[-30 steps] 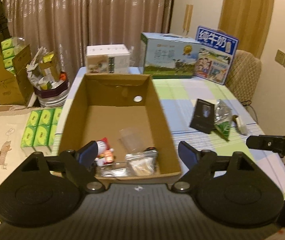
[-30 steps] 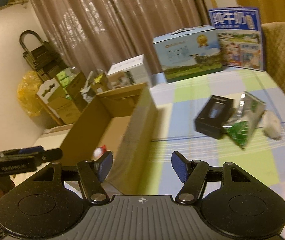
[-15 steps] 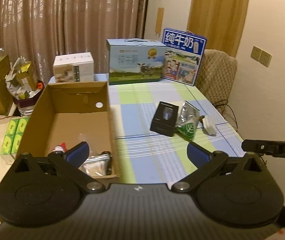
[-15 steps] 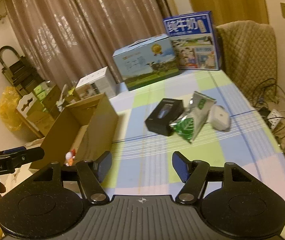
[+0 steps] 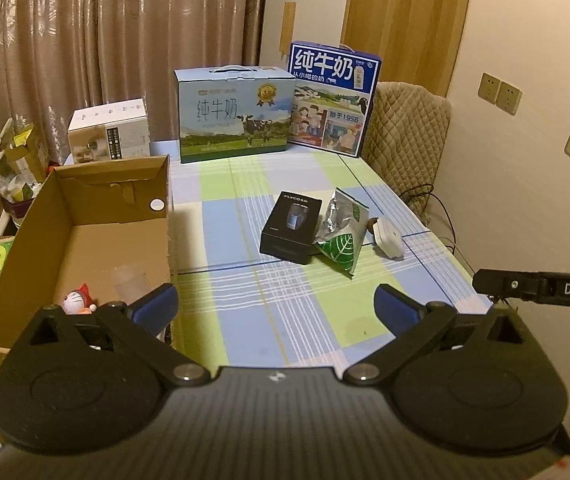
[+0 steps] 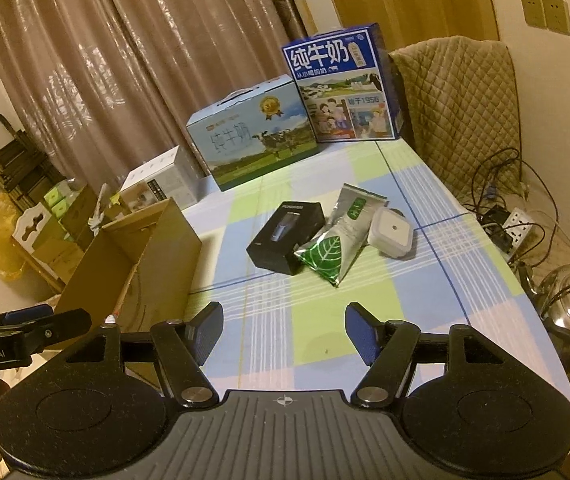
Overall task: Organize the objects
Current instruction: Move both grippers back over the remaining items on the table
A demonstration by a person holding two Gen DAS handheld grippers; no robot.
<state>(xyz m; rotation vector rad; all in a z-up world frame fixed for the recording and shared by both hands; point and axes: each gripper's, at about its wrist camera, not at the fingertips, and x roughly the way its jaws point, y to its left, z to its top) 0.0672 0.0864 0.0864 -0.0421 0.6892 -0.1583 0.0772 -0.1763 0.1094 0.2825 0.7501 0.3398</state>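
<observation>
Tablecloth (image 5: pixel 269 320): 3 cartons (image 5: pixel 231 114), 1 pouch (image 5: pixel 341 236).

1. tabletop (image 5: pixel 285 336): blue, green, white check cloth
2. cardboard box (image 5: pixel 97 240): plain brown
3. small box (image 5: pixel 291 226): black
4. pouch (image 5: pixel 343 236): silver, green with white leaf
5. curtain (image 5: pixel 105 40): brown, sheeny pattern
6. milk carton (image 5: pixel 331 100): blue, white lettering
</observation>
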